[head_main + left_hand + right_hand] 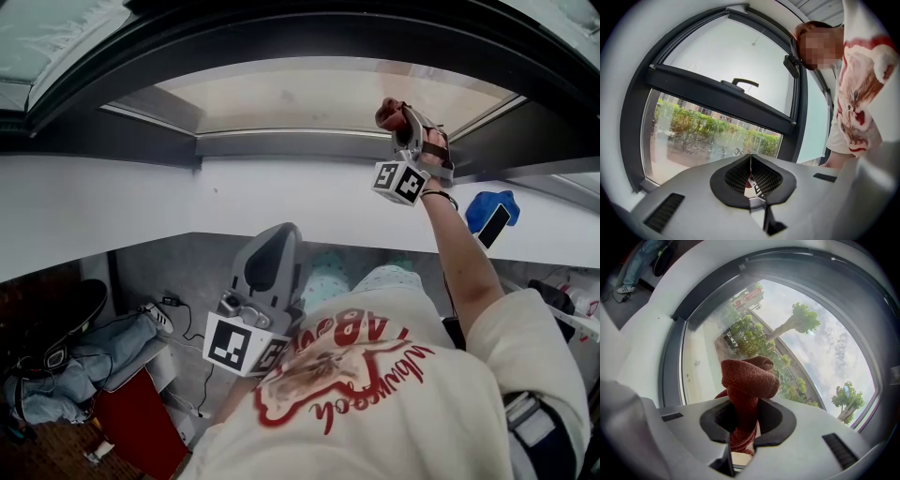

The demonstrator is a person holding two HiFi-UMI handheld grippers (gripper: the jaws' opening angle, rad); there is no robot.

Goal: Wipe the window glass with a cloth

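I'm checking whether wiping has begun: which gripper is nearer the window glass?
Right. The right gripper, shut on the red cloth, is raised close to the window glass; the left gripper sits low by the person's shirt, far from it.

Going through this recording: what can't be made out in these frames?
1. Whether the cloth touches the window glass: in the right gripper view the bunched cloth hides its own far side; in the head view it is too small.
2. What the blue item is: in the head view it is too small and partly covered by a dark object.
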